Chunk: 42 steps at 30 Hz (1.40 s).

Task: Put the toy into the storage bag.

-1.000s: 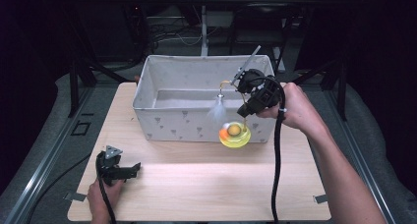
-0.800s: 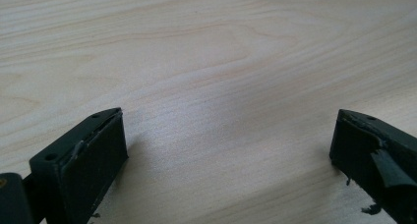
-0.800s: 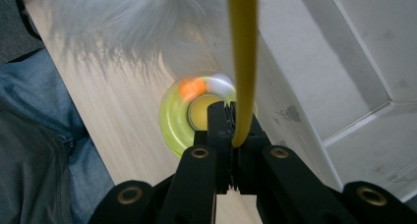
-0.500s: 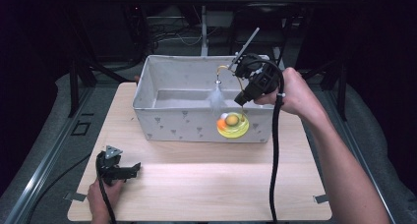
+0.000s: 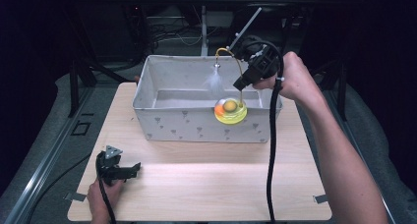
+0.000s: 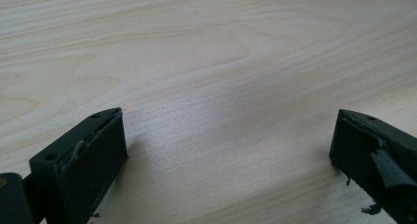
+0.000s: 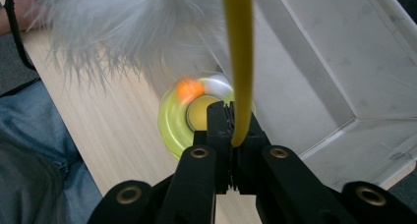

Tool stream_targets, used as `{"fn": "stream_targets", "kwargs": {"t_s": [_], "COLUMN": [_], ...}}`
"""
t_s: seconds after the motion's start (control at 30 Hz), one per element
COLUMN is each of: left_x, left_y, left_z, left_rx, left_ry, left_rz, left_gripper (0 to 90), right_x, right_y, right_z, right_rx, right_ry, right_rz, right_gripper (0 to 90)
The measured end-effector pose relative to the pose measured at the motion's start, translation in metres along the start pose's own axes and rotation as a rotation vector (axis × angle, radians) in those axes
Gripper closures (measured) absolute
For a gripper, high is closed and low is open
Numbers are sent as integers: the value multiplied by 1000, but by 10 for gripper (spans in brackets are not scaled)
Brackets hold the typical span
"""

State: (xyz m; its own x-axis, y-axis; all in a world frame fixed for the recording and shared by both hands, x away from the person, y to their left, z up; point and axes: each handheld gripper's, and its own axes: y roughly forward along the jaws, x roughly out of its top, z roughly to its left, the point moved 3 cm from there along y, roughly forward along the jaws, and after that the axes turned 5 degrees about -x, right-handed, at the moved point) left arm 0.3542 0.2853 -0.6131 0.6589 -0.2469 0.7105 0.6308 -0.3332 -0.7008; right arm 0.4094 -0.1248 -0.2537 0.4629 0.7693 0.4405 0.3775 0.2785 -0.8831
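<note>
- Toy (image 5: 230, 110): yellow-green translucent disc base carrying an orange ball and a paler ball; a thin yellow curved wire (image 5: 235, 67) arches up from it, with a white feather tuft (image 5: 214, 81) hanging from the wire's far end.
- Position of toy: held in the air at the near right part of the bin (image 5: 167, 123), its disc over the bin's front wall, the tuft hanging over the bin's inside.
- Right gripper (image 7: 231, 130): raised above the bin's right end, jaws pressed together on the yellow wire.
- Left gripper (image 5: 132, 168): low at the table's near left corner, jaws spread wide with bare wood between them.
- Bin: pale grey fabric box with small dark marks on its front wall, open-topped, set at the far middle of the wooden table (image 5: 206, 184).
- Open room: broad stretch of bare tabletop between the bin's front wall and the near edge; narrower margins to the bin's left and right.
- Right gripper view: close detail of the pinch on the wire, the blurred fluffy tuft (image 7: 133, 32), the balls on the disc (image 7: 196, 111), and blue-trousered legs beside the table edge.
- Left gripper view: wood grain between its jaws.
</note>
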Motion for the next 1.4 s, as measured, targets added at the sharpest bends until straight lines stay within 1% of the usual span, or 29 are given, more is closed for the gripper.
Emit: {"fn": "stream_targets", "kwargs": {"t_s": [0.3,0.43,0.5,0.6,0.67,0.8,0.83,0.87,1.03,1.07,1.1,1.17,1.2,1.37,1.4], "left_x": [0,0,0,0,0,0,0,0,0,0,0,0,0,0,0], "left_y": [0,0,0,0,0,0,0,0,0,0,0,0,0,0,0], "left_z": [0,0,0,0,0,0,0,0,0,0,0,0,0,0,0], "left_rx": [0,0,0,0,0,0,0,0,0,0,0,0,-1,0,0], "left_ry": [0,0,0,0,0,0,0,0,0,0,0,0,0,0,0], "left_rz": [0,0,0,0,0,0,0,-1,0,0,0,0,0,-1,-1], "left_gripper": [8,8,8,8,8,8,8,8,8,8,8,8,8,8,8], "right_x": [9,12,14,16,18,19,19,19,21,21,22,23,24,26,26], "right_y": [-4,-3,-2,1,2,3,3,3,8,8,10,12,13,19,20], "right_z": [-13,-19,-21,-27,-31,-39,-42,-43,-56,-57,-59,-63,-65,-72,-72], "right_rx": [-19,-27,-22,-16,-25,-25,-35,-34,-61,-57,-61,-75,-79,-104,-99], "right_ry": [17,26,26,37,45,63,69,78,96,97,105,110,121,136,140], "right_rz": [-8,-17,-19,-26,-23,-27,-26,-32,-15,-11,-14,-1,-13,-2,-5], "right_gripper": [883,883,883,883,883,883,883,883,883,883,883,883,883,883,883]}}
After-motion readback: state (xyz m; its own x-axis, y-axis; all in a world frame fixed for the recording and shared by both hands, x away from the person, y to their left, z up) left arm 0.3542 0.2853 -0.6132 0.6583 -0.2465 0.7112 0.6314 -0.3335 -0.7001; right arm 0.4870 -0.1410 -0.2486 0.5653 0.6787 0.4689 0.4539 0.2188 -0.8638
